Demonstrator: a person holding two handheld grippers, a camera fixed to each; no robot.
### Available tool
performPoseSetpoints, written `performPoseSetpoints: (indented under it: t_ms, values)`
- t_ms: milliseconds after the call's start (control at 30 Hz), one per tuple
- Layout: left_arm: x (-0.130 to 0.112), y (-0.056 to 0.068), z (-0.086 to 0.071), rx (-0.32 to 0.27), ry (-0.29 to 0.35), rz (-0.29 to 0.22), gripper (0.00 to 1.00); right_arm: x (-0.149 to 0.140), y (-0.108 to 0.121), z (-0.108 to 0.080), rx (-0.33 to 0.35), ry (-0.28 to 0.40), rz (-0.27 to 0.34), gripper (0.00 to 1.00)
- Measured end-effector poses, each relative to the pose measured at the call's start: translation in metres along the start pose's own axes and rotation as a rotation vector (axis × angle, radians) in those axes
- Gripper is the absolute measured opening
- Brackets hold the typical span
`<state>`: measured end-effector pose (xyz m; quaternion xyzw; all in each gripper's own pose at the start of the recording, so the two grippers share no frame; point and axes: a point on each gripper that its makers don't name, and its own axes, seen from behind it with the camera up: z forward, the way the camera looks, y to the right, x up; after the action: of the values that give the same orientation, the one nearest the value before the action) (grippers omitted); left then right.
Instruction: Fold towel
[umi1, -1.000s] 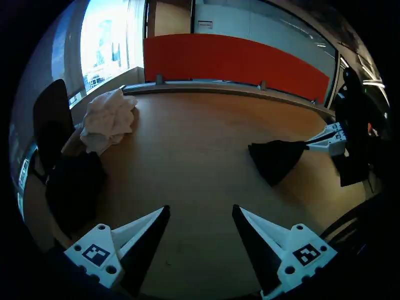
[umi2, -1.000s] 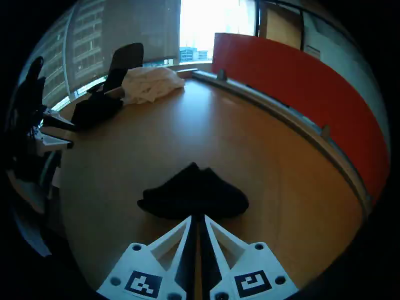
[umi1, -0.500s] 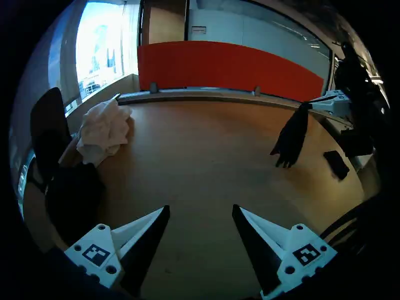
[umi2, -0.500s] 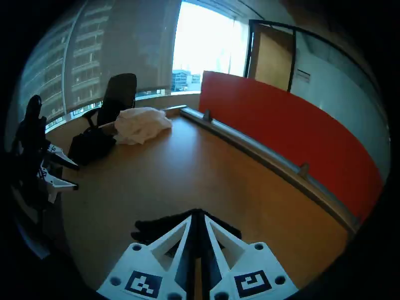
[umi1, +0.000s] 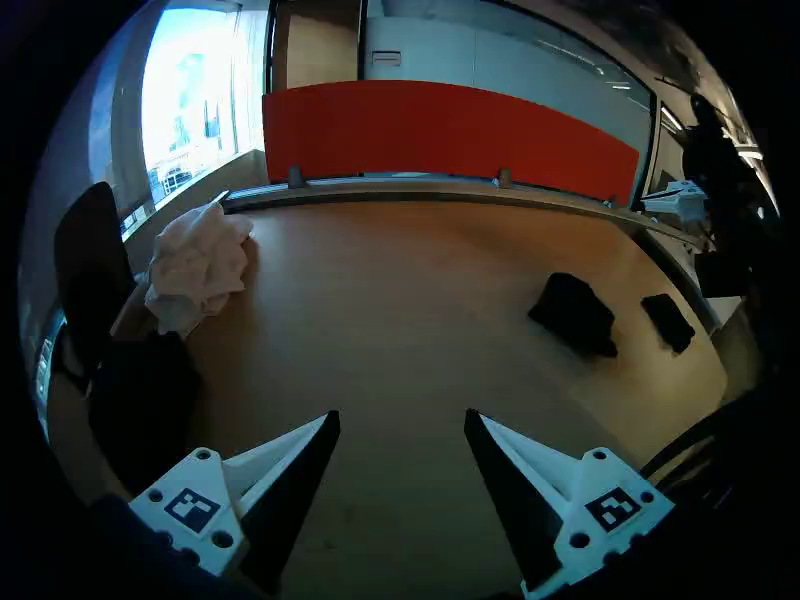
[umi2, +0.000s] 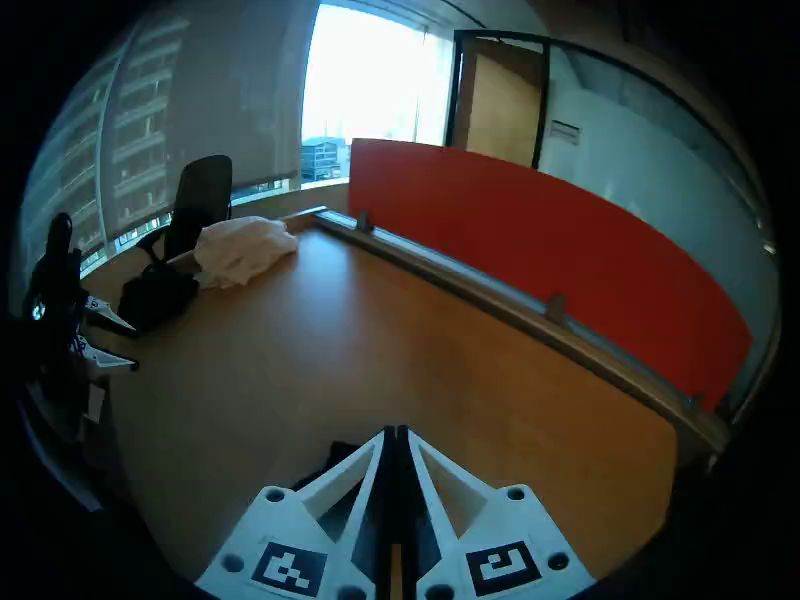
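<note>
Watching towel (umi1: 573, 313): bunched on worktop (umi1: 400, 290). Your left gripper (umi1: 400, 416) spread, right gripper (umi2: 394, 436) clenched, empty. Grab bulk instead of corner, fold goes lopsided.

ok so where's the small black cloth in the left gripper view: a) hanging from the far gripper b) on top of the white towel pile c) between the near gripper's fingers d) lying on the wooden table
d: the black cloth lies in a heap on the wooden table, well apart from the white towel pile at the table's far left edge. The left gripper in the foreground is open with nothing between its fingers.
</note>
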<state>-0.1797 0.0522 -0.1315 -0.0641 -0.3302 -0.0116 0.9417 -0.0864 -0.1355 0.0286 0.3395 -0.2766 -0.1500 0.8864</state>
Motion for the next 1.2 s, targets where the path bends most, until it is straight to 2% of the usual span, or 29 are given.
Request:
performPoseSetpoints:
  t_ms: [400,600,967,1200]
  values:
    - [0.000,0.002,0.000,0.008,-0.005,-0.001,0.93,-0.016,0.010,0.003,-0.013,-0.018,-0.005,0.05]
    - [-0.002,0.003,-0.002,0.019,-0.010,-0.006,0.92,-0.035,0.022,0.014,-0.024,-0.051,-0.022,0.65]
    - [-0.006,0.002,-0.007,0.049,-0.022,-0.014,0.93,-0.083,0.033,0.034,0.021,-0.134,-0.072,0.65]
    - [-0.011,0.005,-0.009,0.060,-0.031,-0.025,0.92,-0.110,0.040,0.043,0.038,-0.171,-0.079,0.65]
